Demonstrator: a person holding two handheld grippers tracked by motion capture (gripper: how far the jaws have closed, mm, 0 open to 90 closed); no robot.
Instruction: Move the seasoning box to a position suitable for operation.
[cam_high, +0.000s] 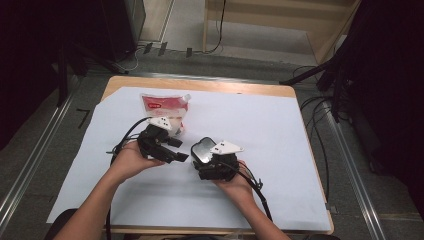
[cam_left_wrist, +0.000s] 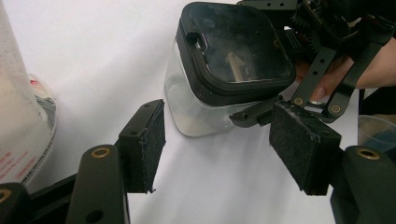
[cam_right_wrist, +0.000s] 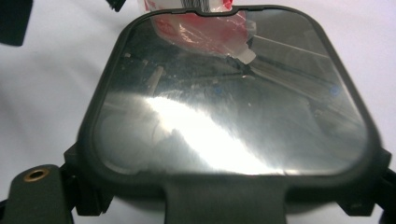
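One clear container (cam_left_wrist: 196, 100) with a black-rimmed lid (cam_left_wrist: 236, 44) is what we're working on. It sits near the middle of the white sheet (cam_high: 280, 130) covering the table, a bit toward our side. In the high view we see it (cam_high: 201, 148) just in front of our right hand (cam_high: 235, 184).

Right gripper (cam_high: 216, 162) is on the container: the left gripper view shows one of its jaws pressed against the clear wall just under the lid rim. In the right gripper view the lid (cam_right_wrist: 233, 93) sits right up against the camera, glossy and reflective, with jaw hardware at both lower corners. So we read those jaws as clamped on the container body, lid on.

Left gripper (cam_left_wrist: 219, 149) is free. Its jaws stand wide apart with nothing between the black pads (cam_left_wrist: 152, 144); bare white sheet shows through the gap. They point at the container from just beside it, not touching. In the high view the left gripper (cam_high: 165, 145) is held in our left hand (cam_high: 131, 161), left of the container.

Farther out, a red-and-white pouch (cam_high: 164, 106) lies on the sheet beyond the left gripper, toward the far edge. Its side (cam_left_wrist: 21, 112) appears at the left edge of the left gripper view, and it (cam_right_wrist: 205, 25) shows past the lid in the right gripper view.

Table edge is wood (cam_high: 200, 85); cables trail on the floor to the right (cam_high: 320, 115).
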